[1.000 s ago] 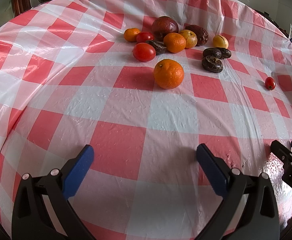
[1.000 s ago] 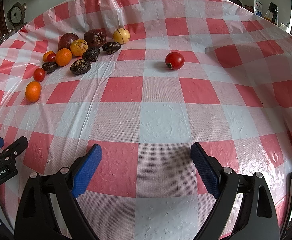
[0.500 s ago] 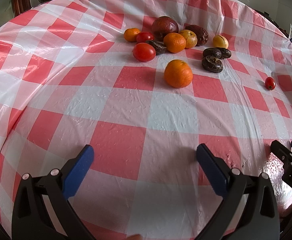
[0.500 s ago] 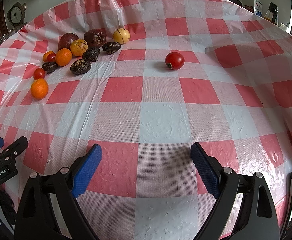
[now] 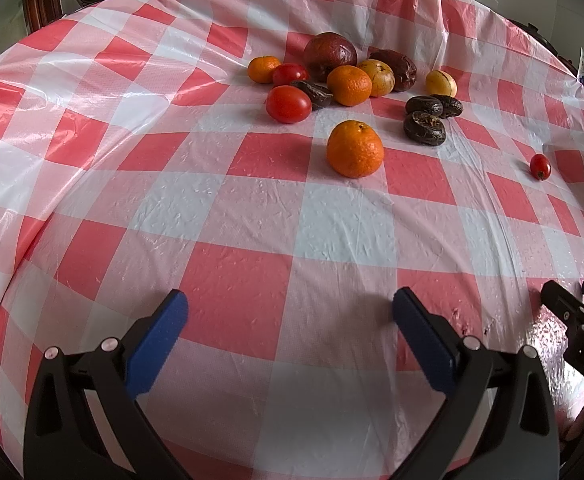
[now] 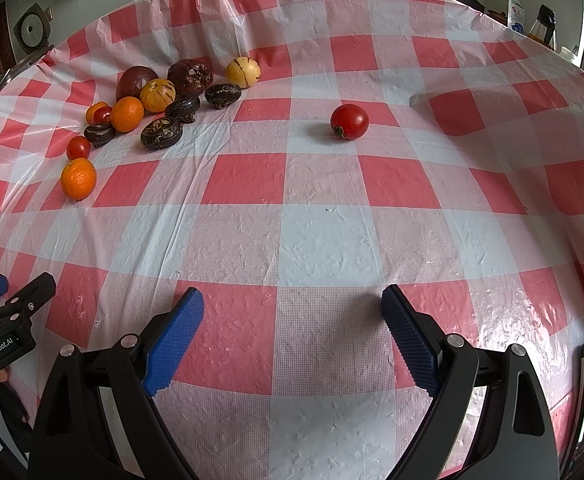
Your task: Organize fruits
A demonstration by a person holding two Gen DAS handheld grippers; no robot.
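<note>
The left gripper (image 5: 290, 308) hangs low over the near edge of the checked tablecloth (image 5: 220, 216) with its blue pads (image 5: 156, 338) spread wide and nothing between them. The right gripper (image 6: 292, 306) is also released, its two blue fingers (image 6: 410, 340) far apart above a red square of the cloth, and it holds nothing. Each gripper shows at the side of the other camera's view, so they are beside each other at the near side of the table. Further in, one orange (image 5: 355, 149) lies alone on the cloth, a little in front of the main group of fruits. Behind it and to the left is a red tomato (image 5: 289, 104), and to the right is a dark wrinkled fruit (image 5: 425, 128) with two more dark ones just behind it. The farthest group holds a second orange (image 5: 349, 85), a small orange (image 5: 263, 69), another tomato, a yellow striped fruit (image 5: 377, 77), a large dark red fruit (image 5: 331, 55) and one pale yellow fruit (image 5: 441, 83), most of them touching. One more tomato (image 6: 349, 121) lies well apart from the group, to the right
</note>
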